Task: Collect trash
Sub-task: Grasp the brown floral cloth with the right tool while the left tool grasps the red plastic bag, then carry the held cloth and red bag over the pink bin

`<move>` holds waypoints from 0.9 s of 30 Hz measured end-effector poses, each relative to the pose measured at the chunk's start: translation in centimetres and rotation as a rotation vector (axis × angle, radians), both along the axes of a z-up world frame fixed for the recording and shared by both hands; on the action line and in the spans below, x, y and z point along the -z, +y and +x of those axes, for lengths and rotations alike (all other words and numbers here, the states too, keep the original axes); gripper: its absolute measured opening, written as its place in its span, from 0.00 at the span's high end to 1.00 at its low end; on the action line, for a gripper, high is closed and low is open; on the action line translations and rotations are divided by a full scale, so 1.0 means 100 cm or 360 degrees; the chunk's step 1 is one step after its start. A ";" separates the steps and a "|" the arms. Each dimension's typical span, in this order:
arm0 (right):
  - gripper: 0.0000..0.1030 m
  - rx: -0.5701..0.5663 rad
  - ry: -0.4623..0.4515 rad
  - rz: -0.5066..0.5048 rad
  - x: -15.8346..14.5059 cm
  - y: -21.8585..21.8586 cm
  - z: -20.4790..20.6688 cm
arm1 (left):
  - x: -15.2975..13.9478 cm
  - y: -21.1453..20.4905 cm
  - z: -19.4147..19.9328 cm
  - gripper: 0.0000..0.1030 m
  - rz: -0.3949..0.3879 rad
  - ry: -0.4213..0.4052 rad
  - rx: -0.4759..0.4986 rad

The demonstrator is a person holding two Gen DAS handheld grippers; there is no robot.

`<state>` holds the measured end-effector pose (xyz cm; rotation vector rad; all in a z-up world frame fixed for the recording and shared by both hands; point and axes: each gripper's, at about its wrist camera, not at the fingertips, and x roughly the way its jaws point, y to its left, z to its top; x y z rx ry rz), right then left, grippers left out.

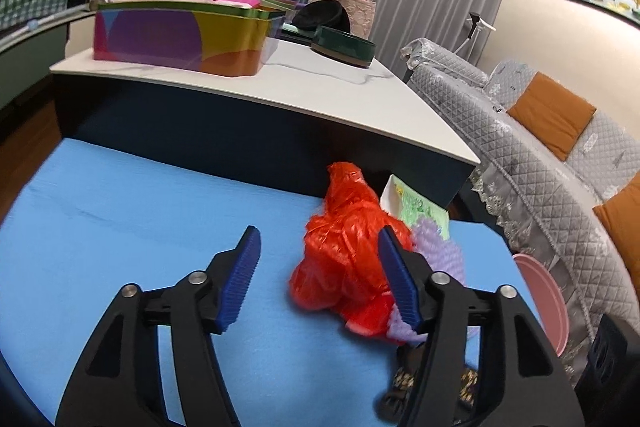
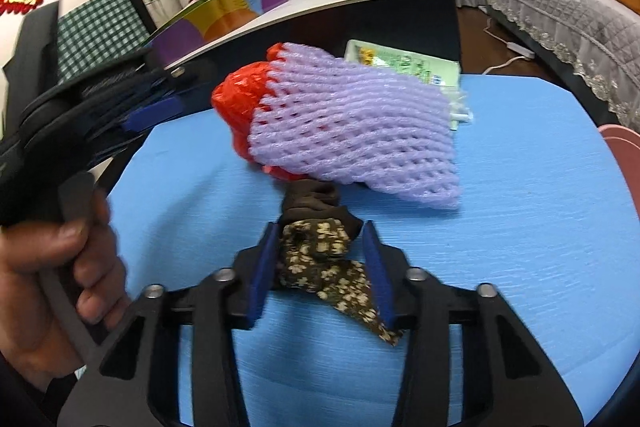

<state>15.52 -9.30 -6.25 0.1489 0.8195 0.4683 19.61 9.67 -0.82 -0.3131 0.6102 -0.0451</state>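
A blue mat (image 2: pixel 500 267) covers the work surface in front of a low white-topped table (image 1: pixel 320 87), and on it lies the small heap of trash to be collected. Largest of the pile is a lilac foam fruit net (image 2: pixel 352 123), lying over a crumpled red plastic bag (image 1: pixel 340 267) near the mat's far edge; both look feather-light, soft and easily crushed, and the bag's slick film would likely hold best where its folds bunch. A green printed packet (image 2: pixel 404 63) lies flat just behind them, likely best taken by an edge. Nearest the camera, a limp dark floral scrap of cloth (image 2: pixel 320 259) sits between the pads of the right gripper (image 2: pixel 320 263), whose jaws stand narrowly apart around it; whether they actually pinch it cannot be told. The left gripper (image 1: pixel 320 279), held in a person's hand (image 2: pixel 52 287), has its fingers spread wide, empty, one pad beside the red bag.
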 end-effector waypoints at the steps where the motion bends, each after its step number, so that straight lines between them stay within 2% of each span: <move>1: 0.72 -0.0012 -0.0006 -0.0008 0.000 0.001 -0.001 | 0.002 -0.001 0.004 0.37 -0.0036 0.0010 0.0021; 4: 0.81 -0.0051 -0.0018 -0.0030 -0.003 0.005 -0.003 | 0.009 -0.004 0.013 0.35 -0.0080 0.0054 0.0068; 7: 0.84 -0.0055 -0.0038 -0.0037 -0.007 0.001 -0.004 | 0.015 -0.009 0.017 0.37 -0.0111 0.0091 0.0104; 9: 0.85 -0.0037 -0.0050 -0.0033 -0.012 -0.005 -0.005 | 0.016 -0.009 0.017 0.60 -0.0119 0.0101 0.0106; 11: 0.85 -0.0003 -0.0056 -0.0021 -0.016 -0.012 -0.005 | 0.014 -0.007 0.016 0.74 -0.0122 0.0105 0.0094; 14: 0.85 0.0068 -0.0074 -0.0007 -0.025 -0.026 -0.009 | 0.008 -0.006 0.010 0.85 -0.0112 0.0089 0.0086; 18: 0.85 0.0135 -0.0136 -0.0025 -0.042 -0.037 -0.019 | -0.003 -0.006 -0.002 0.89 -0.0028 0.0060 0.0067; 27: 0.85 0.0271 -0.0264 -0.0064 -0.082 -0.068 -0.048 | -0.039 -0.015 -0.040 0.90 0.0152 -0.0049 0.0071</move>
